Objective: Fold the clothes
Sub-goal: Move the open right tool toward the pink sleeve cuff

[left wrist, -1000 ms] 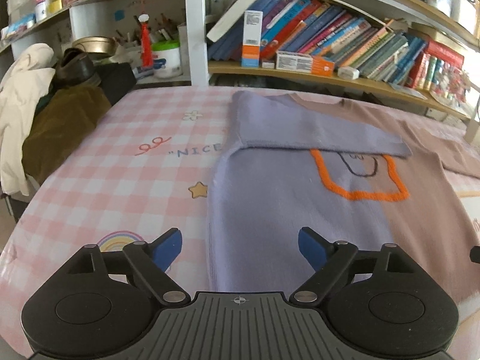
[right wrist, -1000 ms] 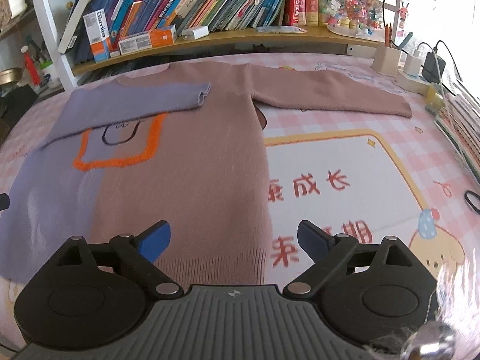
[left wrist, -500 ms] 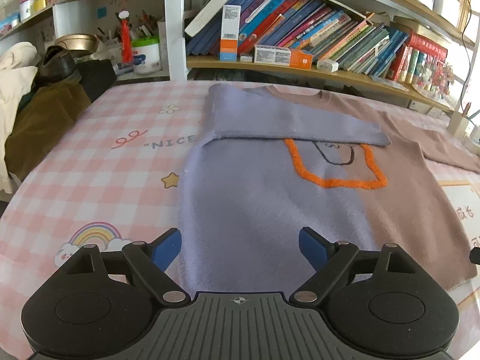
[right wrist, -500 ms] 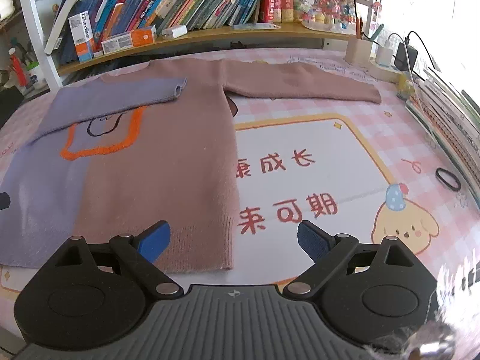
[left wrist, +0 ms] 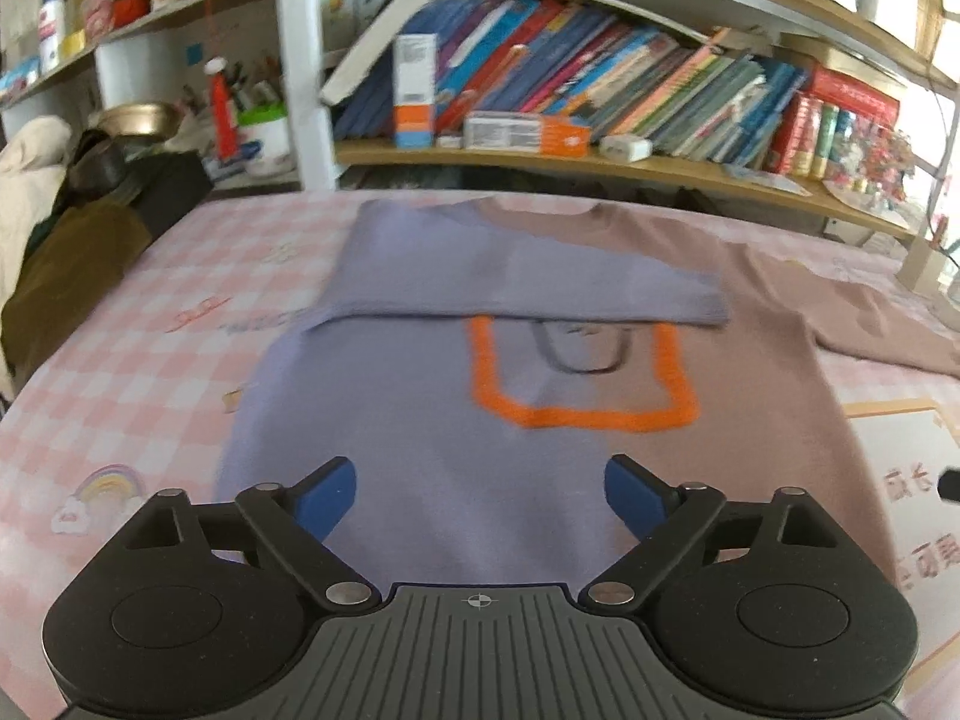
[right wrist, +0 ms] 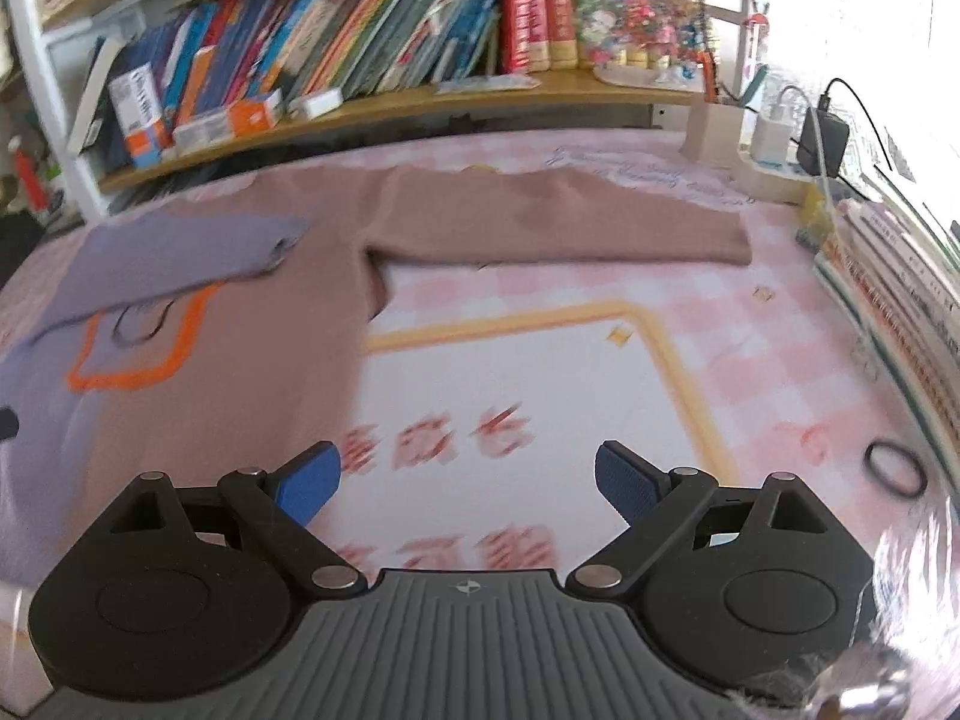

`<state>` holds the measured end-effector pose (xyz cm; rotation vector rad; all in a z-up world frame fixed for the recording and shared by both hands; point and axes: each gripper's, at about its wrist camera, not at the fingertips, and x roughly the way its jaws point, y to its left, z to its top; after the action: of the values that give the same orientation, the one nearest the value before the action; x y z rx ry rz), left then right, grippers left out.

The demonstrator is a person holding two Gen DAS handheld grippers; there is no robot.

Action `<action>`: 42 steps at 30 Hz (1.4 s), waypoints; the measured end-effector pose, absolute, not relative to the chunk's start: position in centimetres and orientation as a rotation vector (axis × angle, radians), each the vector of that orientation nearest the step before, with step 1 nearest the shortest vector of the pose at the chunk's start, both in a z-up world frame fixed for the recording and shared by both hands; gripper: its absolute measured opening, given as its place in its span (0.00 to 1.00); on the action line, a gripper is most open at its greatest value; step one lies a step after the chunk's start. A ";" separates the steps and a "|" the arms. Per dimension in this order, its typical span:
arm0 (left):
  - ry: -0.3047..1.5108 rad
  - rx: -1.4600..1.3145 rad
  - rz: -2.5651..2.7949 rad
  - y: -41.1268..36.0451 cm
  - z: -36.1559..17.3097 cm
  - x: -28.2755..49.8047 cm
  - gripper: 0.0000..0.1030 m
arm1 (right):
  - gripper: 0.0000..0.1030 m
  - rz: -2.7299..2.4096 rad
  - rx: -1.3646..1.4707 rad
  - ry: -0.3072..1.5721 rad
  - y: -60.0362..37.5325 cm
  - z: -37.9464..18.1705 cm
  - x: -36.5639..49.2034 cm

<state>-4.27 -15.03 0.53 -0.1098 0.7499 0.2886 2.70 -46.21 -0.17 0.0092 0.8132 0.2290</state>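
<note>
Left wrist view: the sweater [left wrist: 540,360] lies flat on the pink checked table [left wrist: 120,360], its lilac sleeve [left wrist: 516,282] already folded across the chest above the orange outline. The left gripper [left wrist: 480,495] hangs over the hem with its fingers [left wrist: 327,495] spreading wider, nothing between them. A careless pinch here could drag the folded sleeve askew.

Right wrist view: the brown sleeve [right wrist: 570,228] stretches away from the sweater's body toward the power strip [right wrist: 780,138]. The right gripper [right wrist: 468,483] is released and empty; sweeping that sleeve might snag the hair tie [right wrist: 894,468].
</note>
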 end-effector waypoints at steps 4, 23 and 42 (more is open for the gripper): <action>0.748 -0.087 0.288 -18.9 0.2 -3.1 0.91 | 0.90 0.240 0.040 0.824 -49.9 -0.4 5.7; 0.837 -0.049 0.373 -26.7 -0.6 -3.1 0.92 | 0.90 0.257 0.154 0.838 -59.7 -1.8 17.9; 0.850 -0.056 0.462 -27.0 -0.4 -4.5 0.92 | 0.57 0.278 0.281 0.828 -61.7 -3.0 22.6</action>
<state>-4.47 -27.01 -0.42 -0.0564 0.8500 0.4619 22.64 -61.72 -2.98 0.2810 0.8282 0.2776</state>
